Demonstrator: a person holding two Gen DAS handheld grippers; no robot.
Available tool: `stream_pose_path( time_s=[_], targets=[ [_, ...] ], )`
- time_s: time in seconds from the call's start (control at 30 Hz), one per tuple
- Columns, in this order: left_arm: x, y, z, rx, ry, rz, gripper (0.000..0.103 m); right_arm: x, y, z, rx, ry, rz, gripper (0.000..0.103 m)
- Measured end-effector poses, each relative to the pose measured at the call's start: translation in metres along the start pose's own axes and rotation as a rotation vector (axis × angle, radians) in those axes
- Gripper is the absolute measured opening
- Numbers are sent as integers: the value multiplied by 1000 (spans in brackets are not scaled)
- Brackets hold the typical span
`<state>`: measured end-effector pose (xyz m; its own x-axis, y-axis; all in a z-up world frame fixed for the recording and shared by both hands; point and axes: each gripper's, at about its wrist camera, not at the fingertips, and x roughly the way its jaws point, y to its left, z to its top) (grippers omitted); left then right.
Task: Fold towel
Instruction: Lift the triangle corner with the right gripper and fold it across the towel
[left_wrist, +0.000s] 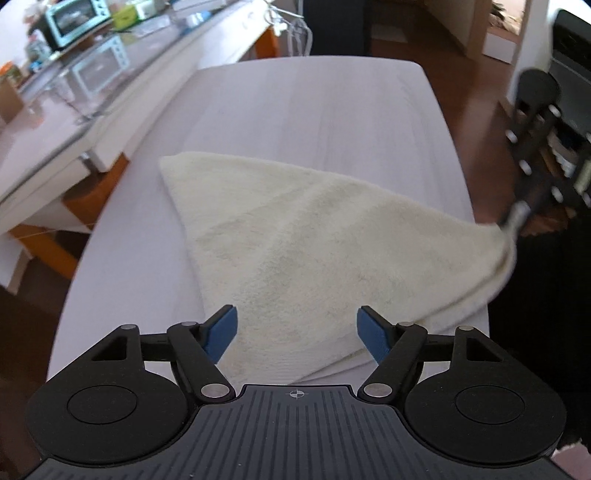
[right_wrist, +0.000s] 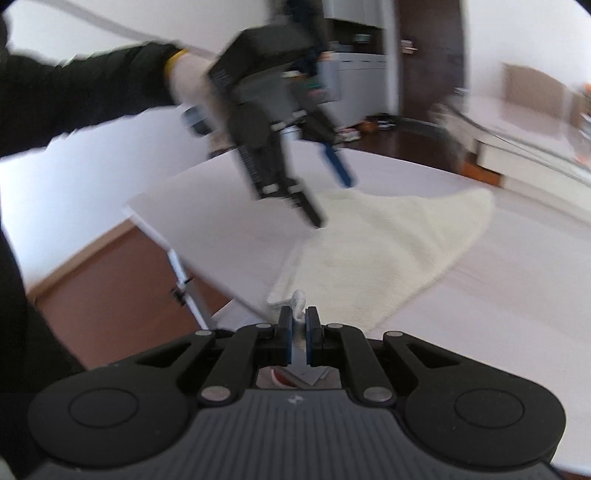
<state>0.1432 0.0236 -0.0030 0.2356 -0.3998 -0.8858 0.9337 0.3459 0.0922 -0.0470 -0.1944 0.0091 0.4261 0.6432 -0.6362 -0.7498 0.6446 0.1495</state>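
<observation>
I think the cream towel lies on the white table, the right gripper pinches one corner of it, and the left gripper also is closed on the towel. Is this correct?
Not quite. The left gripper is not closed on the towel: the left wrist view shows its blue pads apart above the cloth. The rest holds: the towel lies on the white table, and the right gripper pinches one corner.

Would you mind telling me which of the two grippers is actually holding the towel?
The right gripper: its jaws are shut on a corner of the towel. The left gripper hangs open above the cloth, gripping nothing.
</observation>
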Motion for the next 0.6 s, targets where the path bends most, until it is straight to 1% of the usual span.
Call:
stream_pose_path(
  time_s=[0.1,0.2,0.3,0.47,0.53,0.6],
  targets=[
    [4,-5,-3,14,17,-41,75,-2,-12,-1,108,-29,-41,7],
    [10,-7,-5,22,36,-60,75,0,-15,-1,157,-46,-72,7],
    [9,-5,-7,27,43,-73,75,0,-20,3,194,-64,-86,7],
    [7,-3,-14,33,63,-112,75,-7,-35,11,209,-72,-78,7],
    [7,-2,-16,41,70,-128,78,-9,-40,14,197,-72,-64,7],
    [6,-3,-16,56,78,-150,83,-10,-45,19,177,-70,-58,7]
  ],
)
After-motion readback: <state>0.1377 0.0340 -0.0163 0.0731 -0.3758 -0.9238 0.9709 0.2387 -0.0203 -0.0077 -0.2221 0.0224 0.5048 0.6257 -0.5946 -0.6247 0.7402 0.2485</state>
